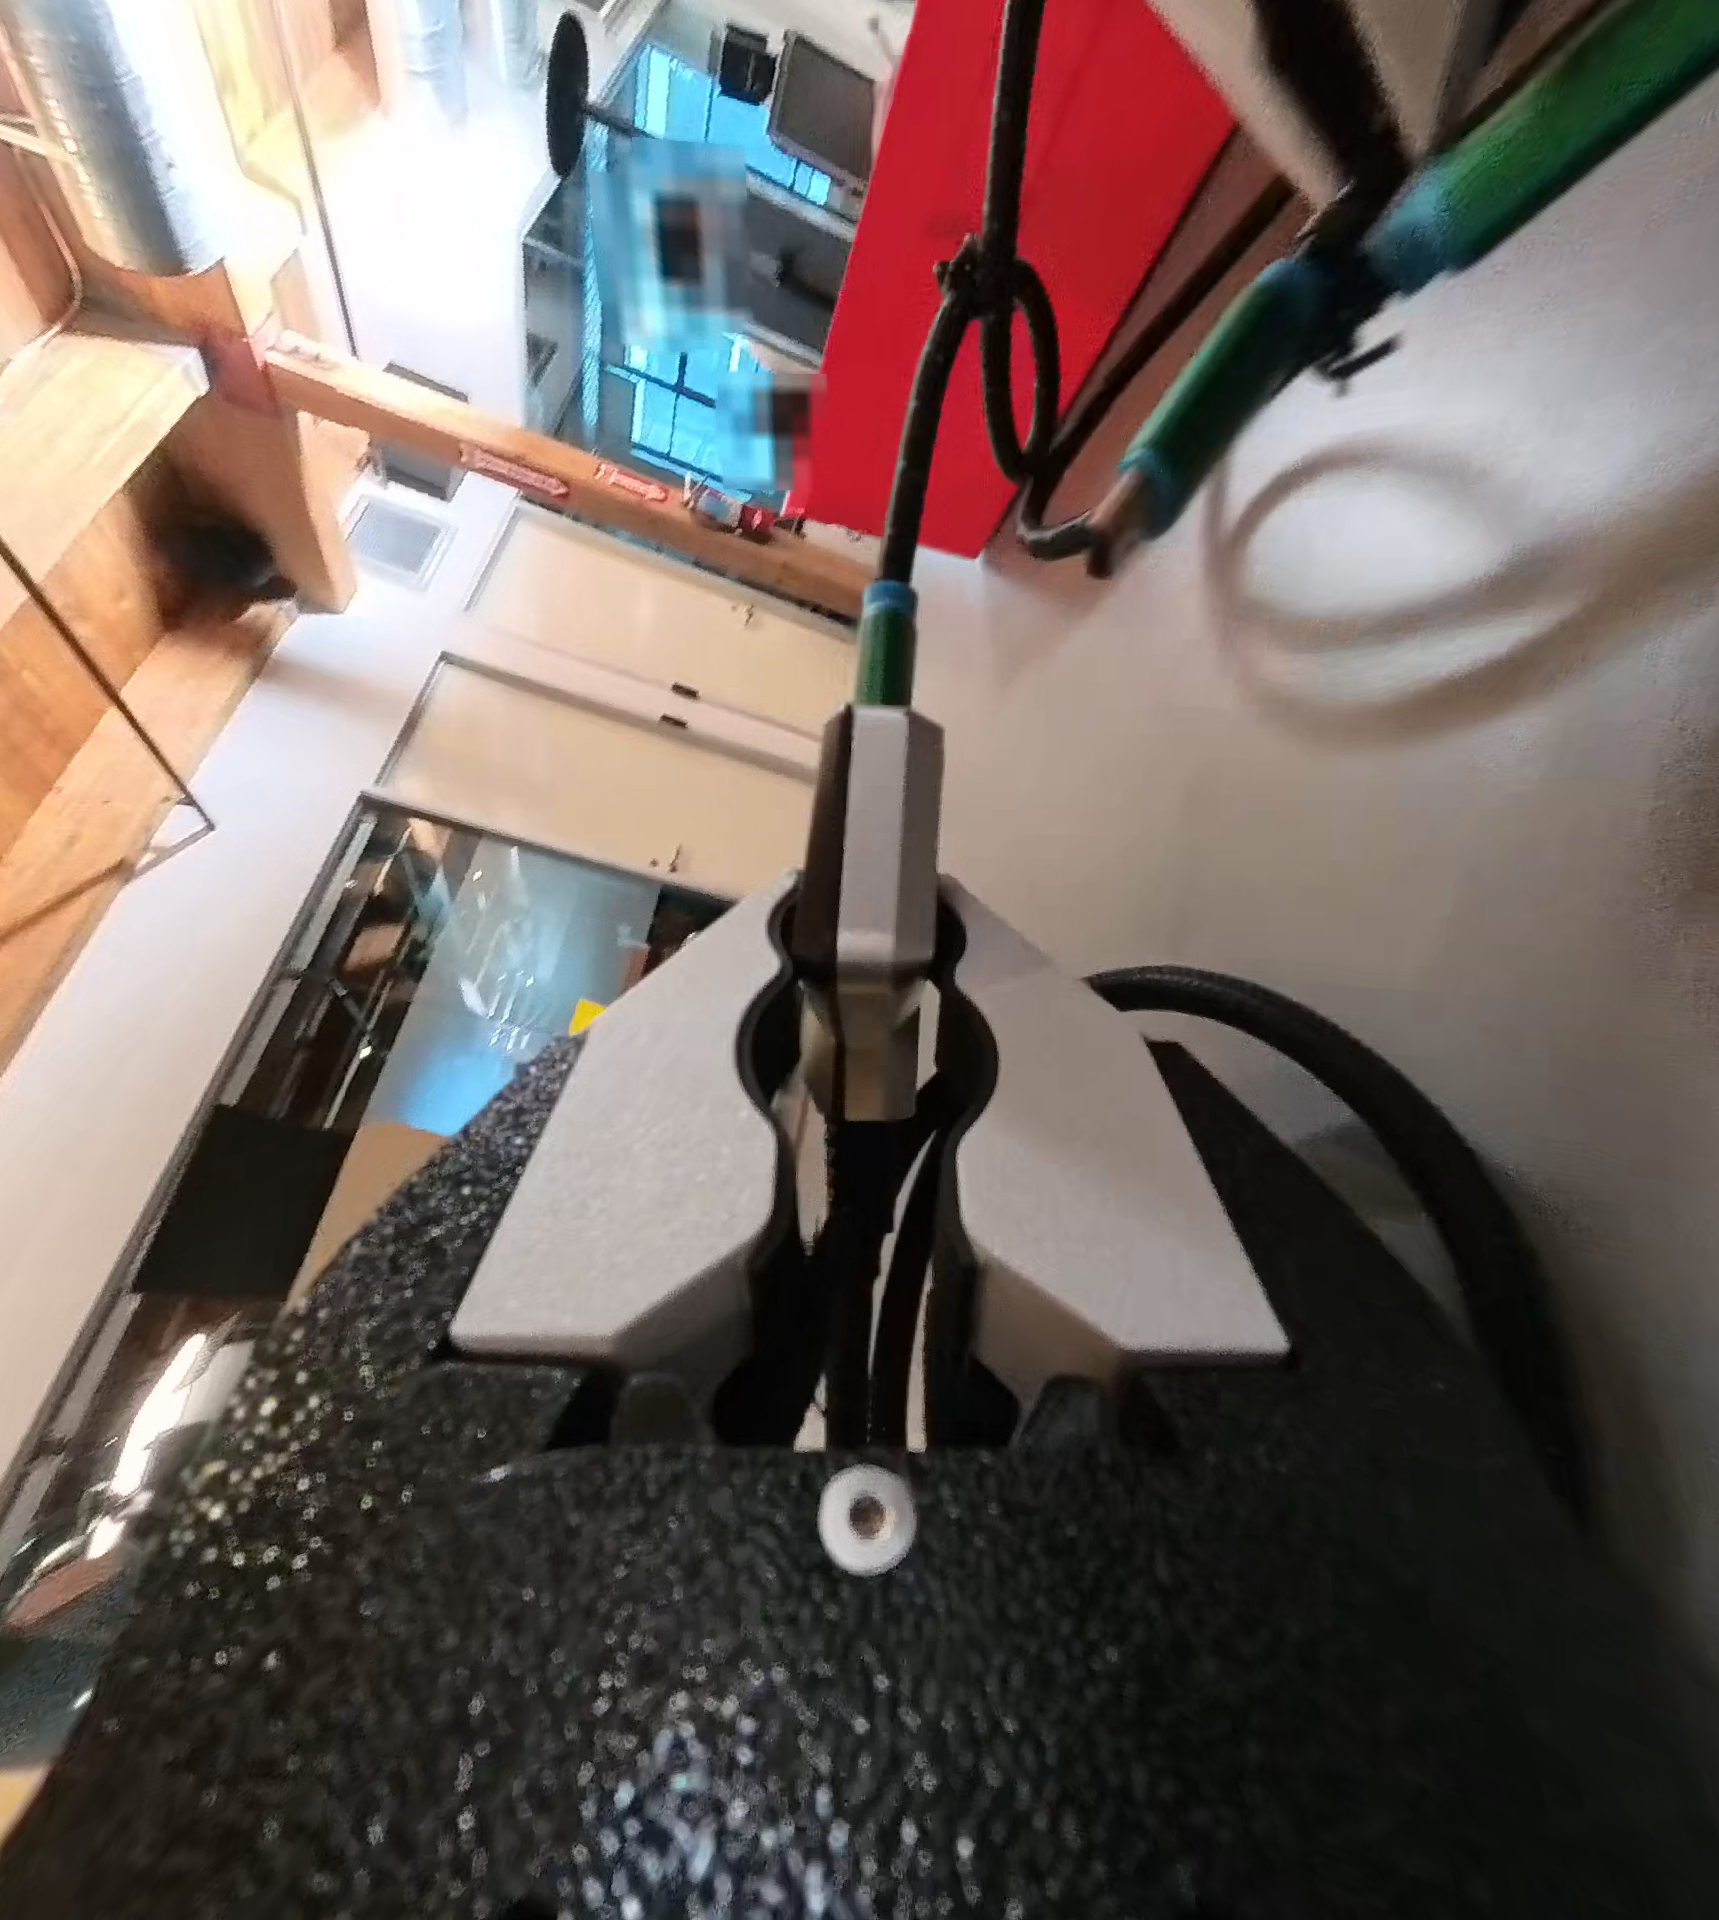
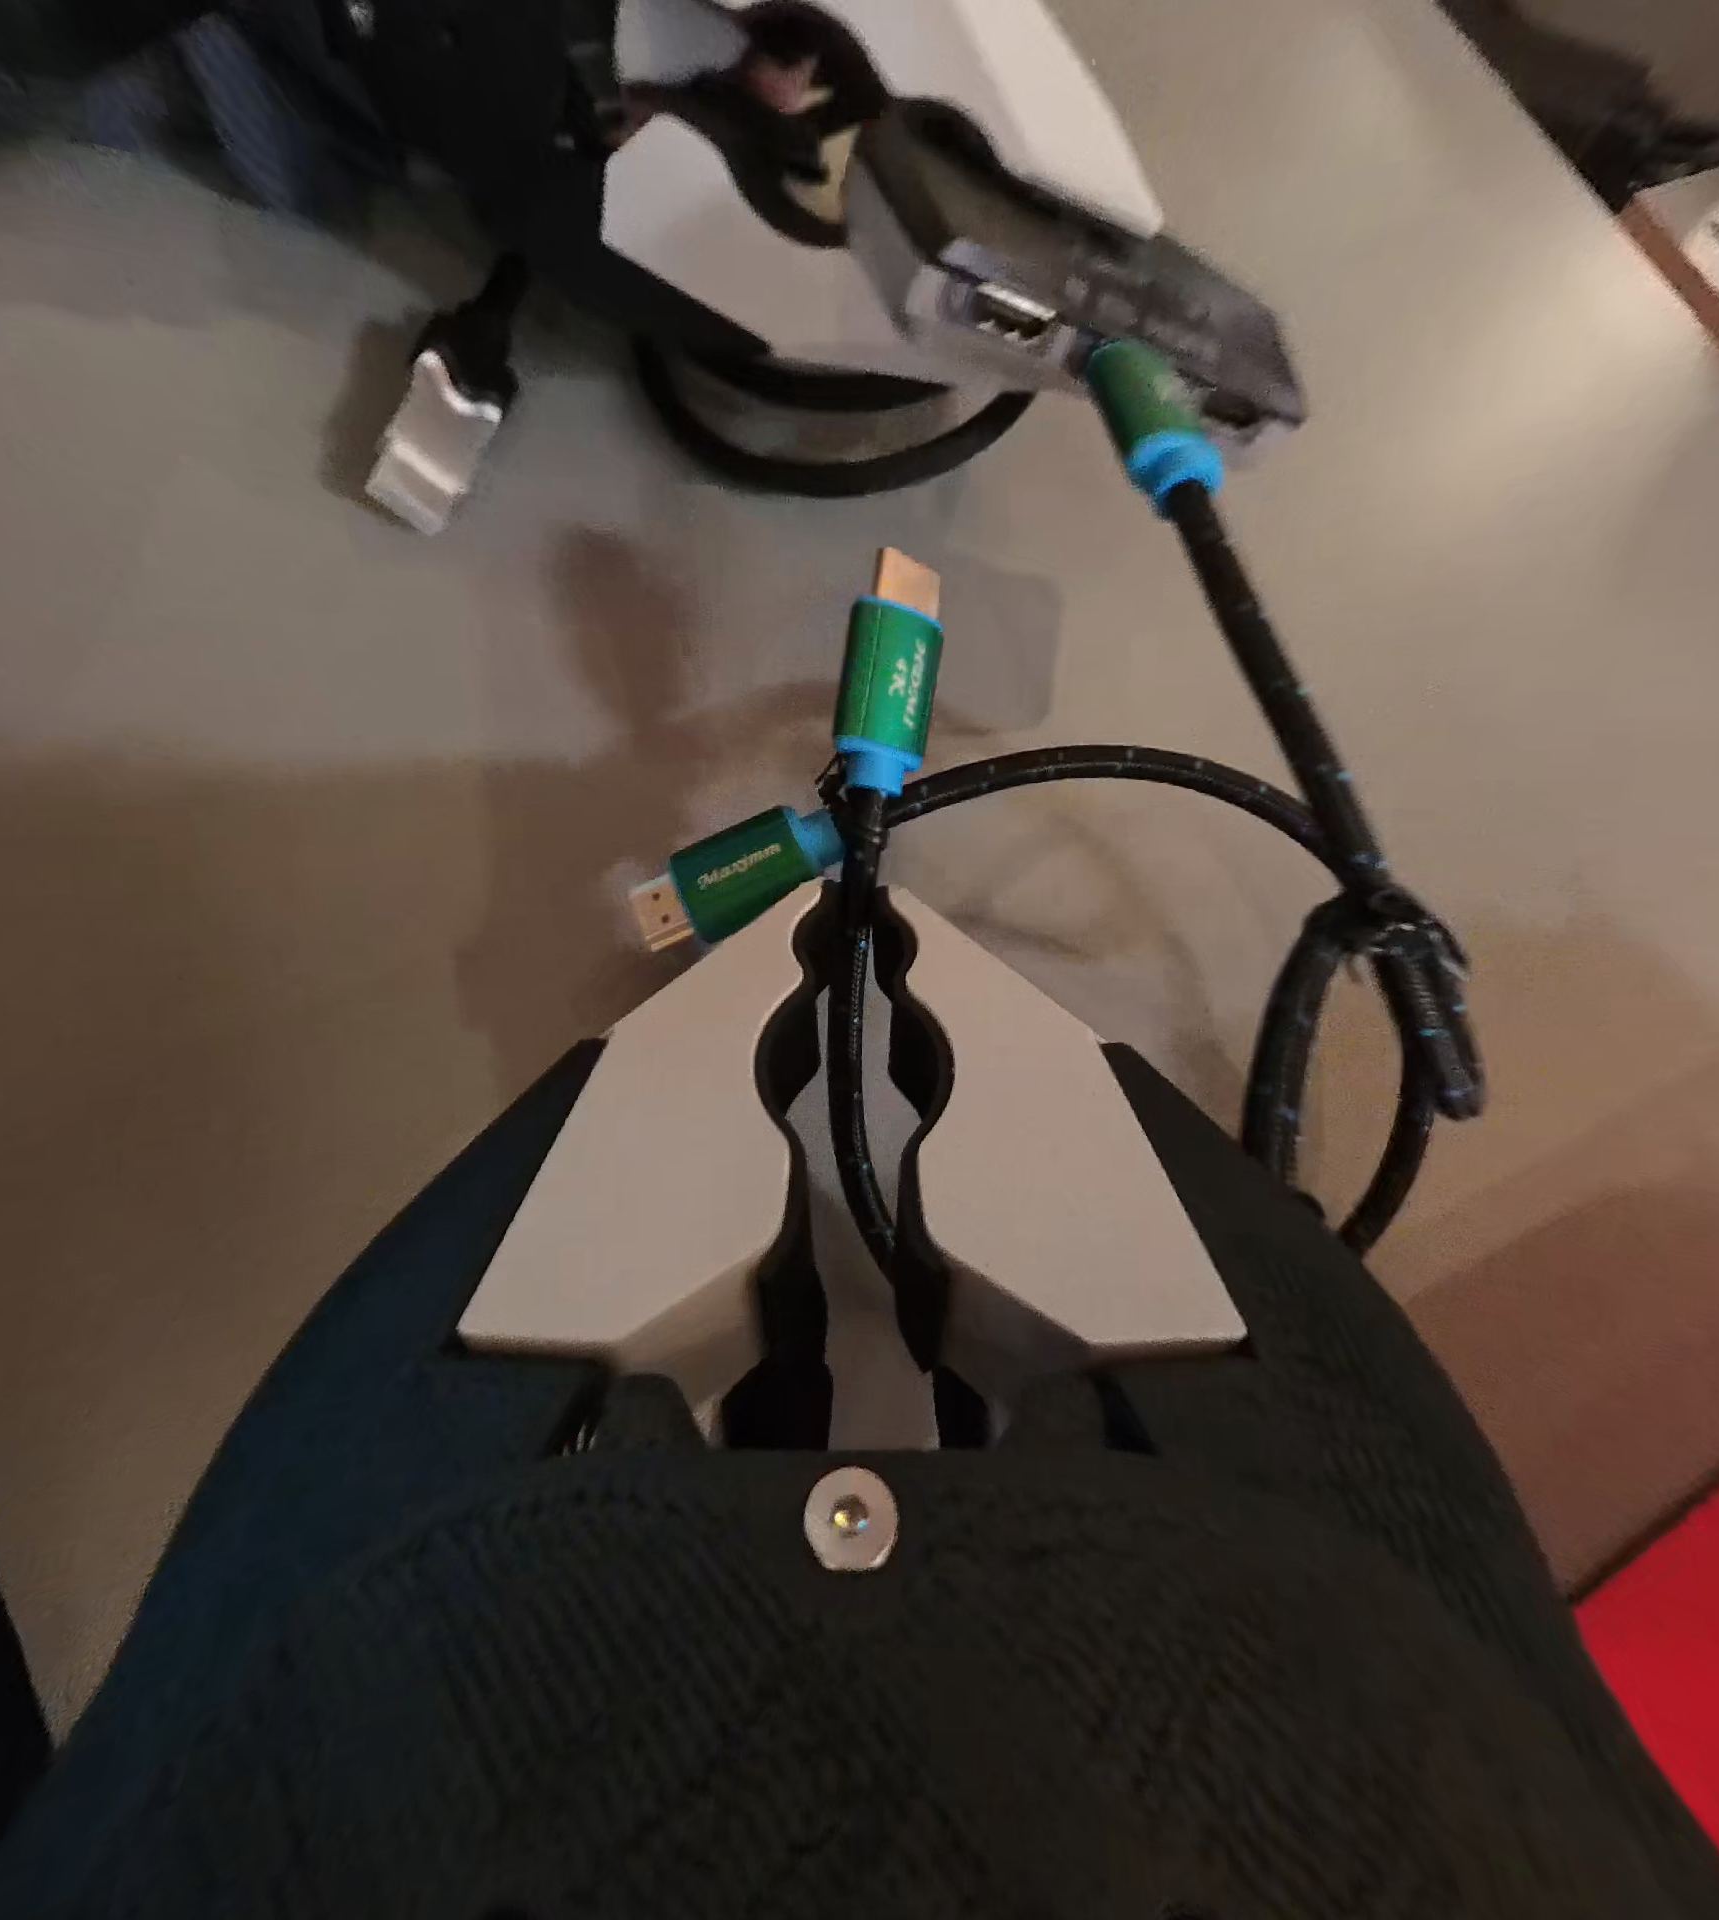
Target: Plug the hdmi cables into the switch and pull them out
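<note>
My left gripper [image 1: 870, 920] is shut on the grey HDMI switch [image 1: 876, 821], seen edge-on. A green plug [image 1: 881, 649] sits in its far end, with a black braided cable [image 1: 938, 436] beyond. In the right wrist view the switch [image 2: 1094, 286] shows one empty port [image 2: 1011, 312] and that plugged-in green plug [image 2: 1146, 410]. My right gripper [image 2: 855, 920] is shut on a braided cable [image 2: 860, 1039] just behind a second green plug [image 2: 881, 675], whose gold tip points toward the switch. A third green plug [image 2: 730, 868] sticks out left at the fingertips.
A silver plug [image 2: 434, 436] on a black cable lies on the white table [image 2: 211, 623] at left. A tied cable bundle [image 2: 1374, 1039] lies at right. A red surface [image 2: 1717, 1662] borders the table. A white cable coil [image 1: 1406, 582] shows blurred.
</note>
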